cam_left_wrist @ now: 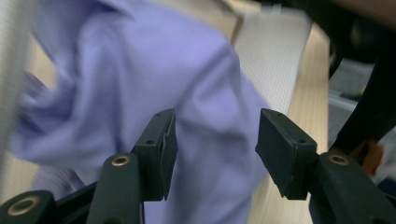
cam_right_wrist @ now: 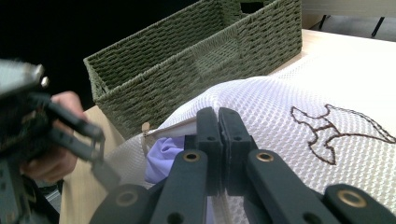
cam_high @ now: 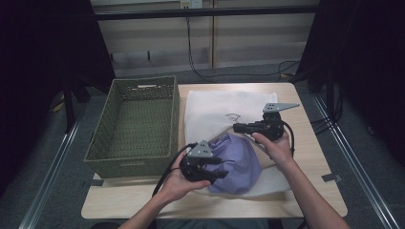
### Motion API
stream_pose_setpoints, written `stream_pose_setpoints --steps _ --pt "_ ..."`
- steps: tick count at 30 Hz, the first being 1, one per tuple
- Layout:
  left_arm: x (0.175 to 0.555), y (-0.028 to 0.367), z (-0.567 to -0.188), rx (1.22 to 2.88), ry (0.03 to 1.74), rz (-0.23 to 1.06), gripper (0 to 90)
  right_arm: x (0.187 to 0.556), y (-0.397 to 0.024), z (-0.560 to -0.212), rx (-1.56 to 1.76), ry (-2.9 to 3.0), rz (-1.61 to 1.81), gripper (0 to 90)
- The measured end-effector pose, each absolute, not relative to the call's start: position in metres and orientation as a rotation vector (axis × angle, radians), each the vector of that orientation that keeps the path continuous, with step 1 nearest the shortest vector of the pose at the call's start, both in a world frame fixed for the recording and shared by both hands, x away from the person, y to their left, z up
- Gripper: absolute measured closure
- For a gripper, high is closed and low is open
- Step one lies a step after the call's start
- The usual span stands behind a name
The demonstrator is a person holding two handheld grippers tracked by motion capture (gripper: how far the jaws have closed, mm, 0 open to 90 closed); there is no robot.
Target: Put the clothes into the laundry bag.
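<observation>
**A:** What do I have closest to me?

**B:** My left gripper (cam_high: 215,168), jaws spread, nothing between them. The lilac shirt (cam_high: 236,162) lies straight ahead of it, bunched, just off the pads. From here it's the nearer hand to the cloth.

**A:** And the right?

**B:** My right gripper (cam_right_wrist: 218,122) is clamped on the edge of the white mesh bag (cam_right_wrist: 289,112), lifting it at the mouth. The shirt sits half inside that mouth, and the opening runs across from the left jaws toward the right ones. I'd judge the next push goes forward and rightward, into the bag.

**A:** Farther out?

**B:** The green woven basket (cam_high: 119,157), left of the bag, holds nothing I can see
</observation>
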State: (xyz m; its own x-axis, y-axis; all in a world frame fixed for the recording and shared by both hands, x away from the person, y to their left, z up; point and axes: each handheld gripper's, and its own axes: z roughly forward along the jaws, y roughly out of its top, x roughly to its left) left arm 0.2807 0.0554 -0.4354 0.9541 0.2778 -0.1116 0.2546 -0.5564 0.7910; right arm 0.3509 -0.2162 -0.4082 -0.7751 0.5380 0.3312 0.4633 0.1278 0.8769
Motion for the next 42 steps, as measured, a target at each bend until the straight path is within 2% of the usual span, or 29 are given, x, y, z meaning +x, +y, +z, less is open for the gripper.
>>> stream_pose_setpoints --steps 5,9,18,21,27,30,31,33,35,38,42 --pt "0.279 0.046 -0.451 2.239 0.34 0.012 38.4 0.349 -0.216 -0.406 1.021 2.307 1.751 88.5" --pt "0.278 0.04 -0.457 2.261 0.286 0.029 37.9 0.35 -0.217 -0.407 1.02 2.311 1.756 88.4" --pt "0.287 0.036 -0.473 2.28 0.335 -0.008 32.8 0.35 -0.216 -0.406 1.018 2.313 1.754 88.4" --pt "0.289 0.035 -0.478 2.273 0.367 -0.027 27.8 0.351 -0.216 -0.407 1.021 2.317 1.755 88.3" --pt "0.287 0.029 -0.49 2.324 0.363 0.017 25.6 0.351 -0.215 -0.407 1.017 2.318 1.751 88.3" --pt "0.287 0.026 -0.491 2.33 0.391 0.009 28.5 0.35 -0.215 -0.407 1.014 2.324 1.75 88.4" --pt "0.289 0.025 -0.49 2.336 0.41 0.04 38.2 0.35 -0.214 -0.406 1.008 2.327 1.748 88.3" --pt "0.292 0.025 -0.488 2.356 0.428 0.046 47.1 0.35 -0.214 -0.405 1.006 2.325 1.748 88.3" --pt "0.295 0.026 -0.488 2.356 0.434 0.051 54.1 0.35 -0.215 -0.405 1.004 2.325 1.75 88.4" --pt "0.295 0.027 -0.484 2.374 0.446 0.059 58.3 0.35 -0.215 -0.405 1.006 2.326 1.749 88.3" --pt "0.294 0.025 -0.481 2.367 0.431 0.047 71.3 0.35 -0.214 -0.405 1.009 2.329 1.748 88.4"
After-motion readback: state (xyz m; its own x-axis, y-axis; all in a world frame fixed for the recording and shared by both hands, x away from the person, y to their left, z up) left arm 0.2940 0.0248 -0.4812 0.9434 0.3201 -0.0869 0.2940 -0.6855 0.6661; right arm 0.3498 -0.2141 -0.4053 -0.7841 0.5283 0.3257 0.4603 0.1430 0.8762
